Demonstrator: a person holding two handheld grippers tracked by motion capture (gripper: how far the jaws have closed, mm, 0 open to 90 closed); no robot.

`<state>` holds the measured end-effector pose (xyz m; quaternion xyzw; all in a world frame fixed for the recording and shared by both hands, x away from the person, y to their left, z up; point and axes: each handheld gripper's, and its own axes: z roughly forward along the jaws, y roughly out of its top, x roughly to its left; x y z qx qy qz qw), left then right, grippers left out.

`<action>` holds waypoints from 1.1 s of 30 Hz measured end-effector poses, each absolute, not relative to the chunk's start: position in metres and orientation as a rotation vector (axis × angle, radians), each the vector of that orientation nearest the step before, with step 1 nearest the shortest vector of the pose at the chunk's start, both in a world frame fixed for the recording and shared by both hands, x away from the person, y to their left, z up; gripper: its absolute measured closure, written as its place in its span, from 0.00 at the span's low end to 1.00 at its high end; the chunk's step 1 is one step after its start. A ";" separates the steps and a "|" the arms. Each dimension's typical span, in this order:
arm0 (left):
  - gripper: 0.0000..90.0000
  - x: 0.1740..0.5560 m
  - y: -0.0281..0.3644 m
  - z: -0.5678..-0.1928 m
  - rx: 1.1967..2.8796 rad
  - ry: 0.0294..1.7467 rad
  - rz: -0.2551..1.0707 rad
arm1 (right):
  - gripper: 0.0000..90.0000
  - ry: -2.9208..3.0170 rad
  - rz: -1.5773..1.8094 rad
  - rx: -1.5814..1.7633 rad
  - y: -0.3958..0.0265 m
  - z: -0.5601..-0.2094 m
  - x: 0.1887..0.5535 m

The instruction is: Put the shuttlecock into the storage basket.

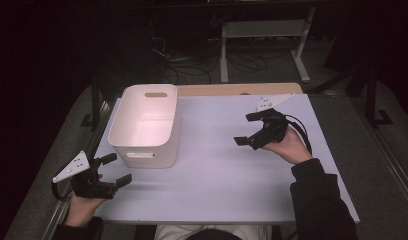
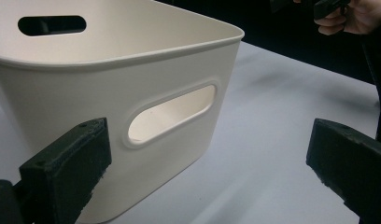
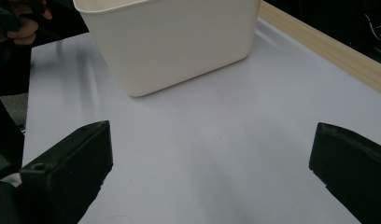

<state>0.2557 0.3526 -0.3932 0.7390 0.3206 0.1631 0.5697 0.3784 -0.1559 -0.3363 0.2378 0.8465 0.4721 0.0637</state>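
1. my left claw (image 1: 115, 170) is spread wide, its jaws well apart with nothing between them and touching nothing; it hovers at the near left corner of the surface (image 1: 227, 170), just beside the white bin (image 1: 144, 125).
2. my right claw (image 1: 248, 129) is spread just as wide, holding nothing, out over the right half of the surface and well apart from the bin.
3. in the left gripper view the bin's near wall and its oval handle slot sit right ahead between my jaws.
4. the bin stands upright on the left part of the surface, a cream-white rounded-corner tub with an oval handle slot in each end wall; what i can see of its inside is bare.
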 end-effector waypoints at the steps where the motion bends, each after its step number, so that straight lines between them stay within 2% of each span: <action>1: 0.00 0.256 0.353 -0.393 1.735 0.752 0.383 | 0.00 2.556 1.425 0.721 -0.157 -0.337 0.378; 33: 0.00 0.255 0.353 -0.393 1.734 0.756 0.385 | 0.00 2.506 1.475 0.830 -0.189 -0.362 0.356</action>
